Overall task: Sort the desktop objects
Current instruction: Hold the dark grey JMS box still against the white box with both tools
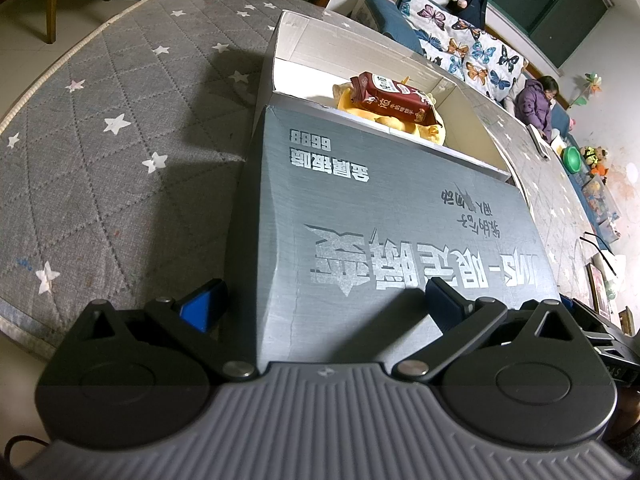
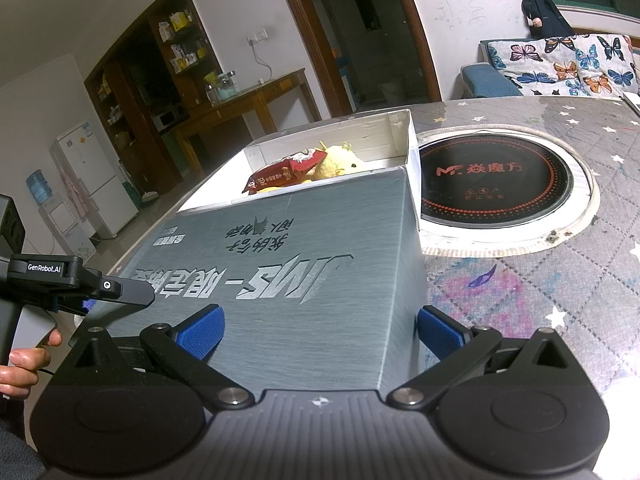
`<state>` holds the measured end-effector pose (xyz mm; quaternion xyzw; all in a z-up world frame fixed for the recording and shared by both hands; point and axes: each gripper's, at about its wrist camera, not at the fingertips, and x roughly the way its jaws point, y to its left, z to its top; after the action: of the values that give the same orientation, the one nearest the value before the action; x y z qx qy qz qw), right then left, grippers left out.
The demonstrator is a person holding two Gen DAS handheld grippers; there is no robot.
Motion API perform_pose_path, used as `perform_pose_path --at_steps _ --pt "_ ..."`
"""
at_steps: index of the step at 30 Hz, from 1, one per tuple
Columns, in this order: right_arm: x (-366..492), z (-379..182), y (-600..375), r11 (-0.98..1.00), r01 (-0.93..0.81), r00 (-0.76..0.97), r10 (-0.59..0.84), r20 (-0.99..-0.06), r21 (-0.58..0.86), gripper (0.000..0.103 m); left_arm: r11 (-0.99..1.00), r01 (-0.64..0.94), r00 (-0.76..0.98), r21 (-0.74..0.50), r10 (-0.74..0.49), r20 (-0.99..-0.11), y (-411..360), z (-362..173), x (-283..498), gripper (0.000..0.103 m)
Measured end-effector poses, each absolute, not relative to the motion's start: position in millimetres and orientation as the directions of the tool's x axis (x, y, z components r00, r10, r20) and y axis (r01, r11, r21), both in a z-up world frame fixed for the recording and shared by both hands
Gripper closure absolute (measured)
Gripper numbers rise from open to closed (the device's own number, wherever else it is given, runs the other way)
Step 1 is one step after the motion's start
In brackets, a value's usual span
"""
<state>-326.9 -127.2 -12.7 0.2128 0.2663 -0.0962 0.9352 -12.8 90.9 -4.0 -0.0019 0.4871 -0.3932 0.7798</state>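
Note:
A white cardboard box [image 2: 412,148] rests on the star-print table cover, holding a red snack packet [image 1: 394,98] [image 2: 286,170] and a yellow plush toy [image 1: 404,126] [image 2: 340,164]. A grey printed lid [image 1: 384,240] [image 2: 304,280] covers the box's near half. My left gripper [image 1: 324,304] is open and straddles the lid's left edge: one blue pad hangs outside it and the other is over the lid top. My right gripper [image 2: 320,332] is open astride the lid's right near corner. The left gripper [image 2: 116,292] also shows at the lid's far side, with a hand on its handle.
A round black induction cooktop [image 2: 496,184] is set into the table just right of the box. A person in a purple jacket [image 1: 536,104] sits at the far end beside a butterfly-print sofa cover [image 1: 468,46]. Grey quilted cover [image 1: 120,140] stretches left of the box.

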Motion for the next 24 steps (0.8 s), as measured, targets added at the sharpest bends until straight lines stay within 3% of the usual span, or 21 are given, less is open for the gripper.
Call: perform_pose_path --at_steps 24 --pt "-325.3 -12.4 -129.0 0.892 0.292 0.838 -0.065 -0.542 0.345 0.000 0.690 0.614 0.216 -0.383 -0.613 -0.760 90.4 -4.2 -13.4 0.000"
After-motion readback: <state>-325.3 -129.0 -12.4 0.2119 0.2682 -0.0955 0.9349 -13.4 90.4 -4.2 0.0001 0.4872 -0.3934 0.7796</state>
